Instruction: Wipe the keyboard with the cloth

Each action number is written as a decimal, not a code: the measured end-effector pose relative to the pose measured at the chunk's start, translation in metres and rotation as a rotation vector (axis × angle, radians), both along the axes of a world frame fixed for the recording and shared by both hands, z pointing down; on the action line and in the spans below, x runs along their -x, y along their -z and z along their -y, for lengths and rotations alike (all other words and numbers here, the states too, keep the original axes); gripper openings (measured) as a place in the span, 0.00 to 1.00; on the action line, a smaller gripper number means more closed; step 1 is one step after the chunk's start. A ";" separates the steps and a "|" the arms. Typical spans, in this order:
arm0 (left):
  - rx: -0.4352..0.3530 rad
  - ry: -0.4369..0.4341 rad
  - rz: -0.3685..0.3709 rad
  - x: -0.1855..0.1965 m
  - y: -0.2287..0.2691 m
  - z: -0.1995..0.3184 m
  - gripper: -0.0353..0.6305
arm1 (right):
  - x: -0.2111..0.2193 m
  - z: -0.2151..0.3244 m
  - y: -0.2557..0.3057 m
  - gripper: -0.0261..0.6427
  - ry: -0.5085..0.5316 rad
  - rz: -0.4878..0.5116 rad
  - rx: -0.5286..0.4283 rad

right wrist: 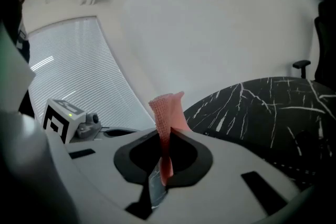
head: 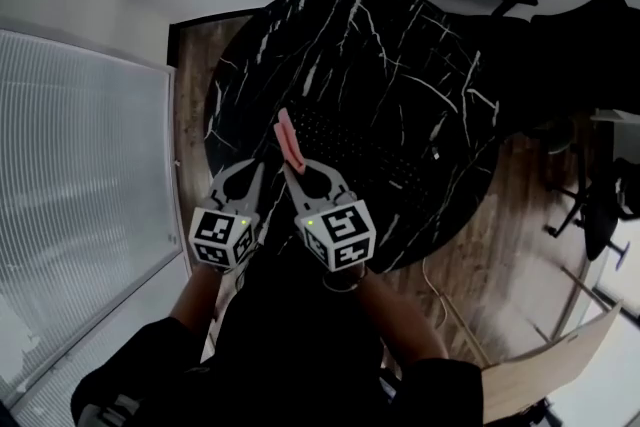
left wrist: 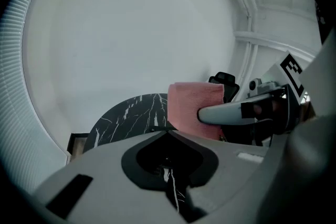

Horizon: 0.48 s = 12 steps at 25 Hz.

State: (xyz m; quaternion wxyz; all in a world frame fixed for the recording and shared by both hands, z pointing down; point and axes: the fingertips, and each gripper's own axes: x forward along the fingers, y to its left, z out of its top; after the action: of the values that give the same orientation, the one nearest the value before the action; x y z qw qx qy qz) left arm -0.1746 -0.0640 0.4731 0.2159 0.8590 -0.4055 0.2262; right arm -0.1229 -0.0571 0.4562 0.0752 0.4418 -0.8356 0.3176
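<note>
Pink cloth (right wrist: pixel 167 113) stands pinched edge-on between the right gripper's (right wrist: pixel 166 139) closed jaws, its upper end sticking up free above them. In the head view the cloth (head: pixel 288 137) pokes up at the centre of the frame, over the near left rim of the round black marble table (head: pixel 400 45). The left gripper (left wrist: pixel 167 132) has its jaws drawn together with nothing between them; through the slit only veined marble shows. It sits just beside the right gripper (head: pixel 293 171), at lower centre-left of the head view, and its own view catches the cloth (left wrist: pixel 191 105) at centre right. The black keyboard (head: pixel 355 147) lies diagonally across the middle of the table, just beyond the cloth. Bare marble spreads toward the top of the frame. Wooden floor (head: pixel 500 255) rings the table, with a ribbed white panel (head: pixel 80 185) at far left.
</note>
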 end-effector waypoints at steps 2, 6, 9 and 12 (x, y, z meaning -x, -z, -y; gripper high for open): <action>0.014 -0.005 -0.001 0.008 -0.012 0.011 0.05 | 0.008 0.016 -0.015 0.05 -0.010 0.032 0.049; 0.058 0.002 -0.009 0.023 -0.036 0.031 0.05 | 0.020 0.043 -0.045 0.05 -0.033 0.053 0.122; 0.082 -0.016 -0.011 0.026 -0.047 0.044 0.05 | 0.031 0.062 -0.063 0.05 -0.041 0.115 0.170; 0.100 -0.044 -0.015 0.028 -0.053 0.055 0.05 | 0.040 0.080 -0.074 0.05 -0.063 0.170 0.214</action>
State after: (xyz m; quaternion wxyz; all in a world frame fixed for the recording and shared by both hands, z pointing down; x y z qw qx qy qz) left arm -0.2021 -0.1185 0.5265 0.2565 0.8574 -0.3733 0.2444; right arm -0.1628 -0.1373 0.5306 0.0409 0.4291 -0.7860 0.4432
